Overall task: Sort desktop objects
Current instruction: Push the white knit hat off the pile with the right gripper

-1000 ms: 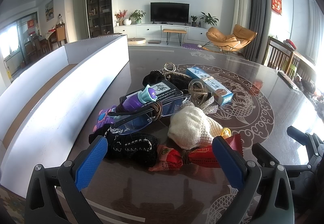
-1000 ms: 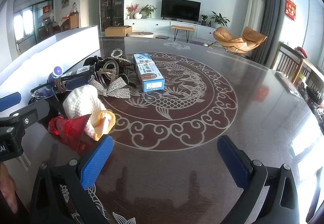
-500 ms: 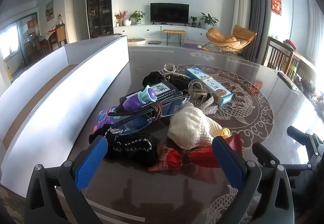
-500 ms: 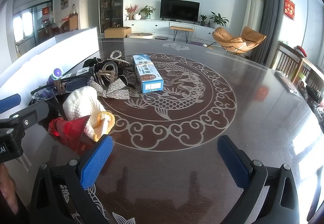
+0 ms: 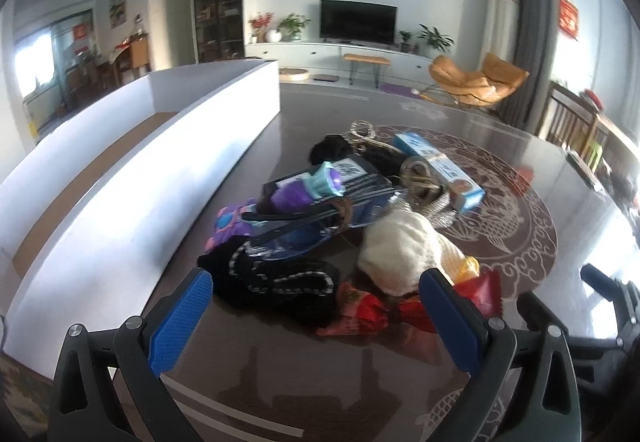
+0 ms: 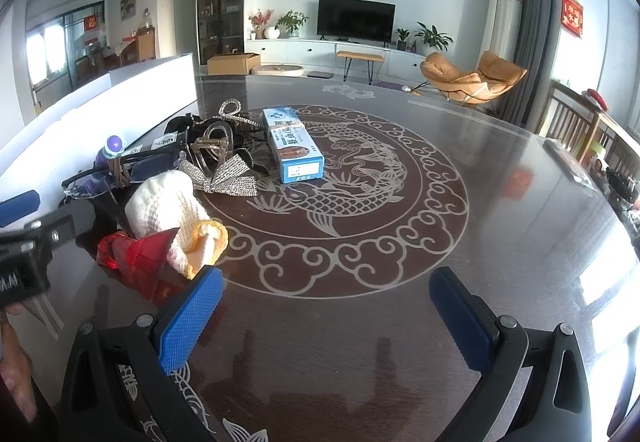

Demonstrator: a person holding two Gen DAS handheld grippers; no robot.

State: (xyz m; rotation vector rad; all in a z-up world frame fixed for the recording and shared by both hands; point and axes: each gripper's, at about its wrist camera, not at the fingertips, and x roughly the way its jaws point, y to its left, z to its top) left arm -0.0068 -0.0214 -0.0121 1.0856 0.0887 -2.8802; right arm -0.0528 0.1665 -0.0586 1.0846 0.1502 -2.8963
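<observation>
Both tools, left tool (image 5: 316, 316) and right tool (image 6: 326, 312), gape wide, holding nothing. A cluttered pile (image 5: 344, 218) sits on the dark surface (image 6: 400, 342) beside a white box (image 5: 132, 198).

Left gripper (image 5: 316, 316) and right gripper (image 6: 326, 316) hover, fingers spread.

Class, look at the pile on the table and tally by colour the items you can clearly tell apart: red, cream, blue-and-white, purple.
Red wrappers: 1
Cream knitted item: 1
Blue-and-white boxes: 1
Purple bottles: 1
Total: 4
</observation>
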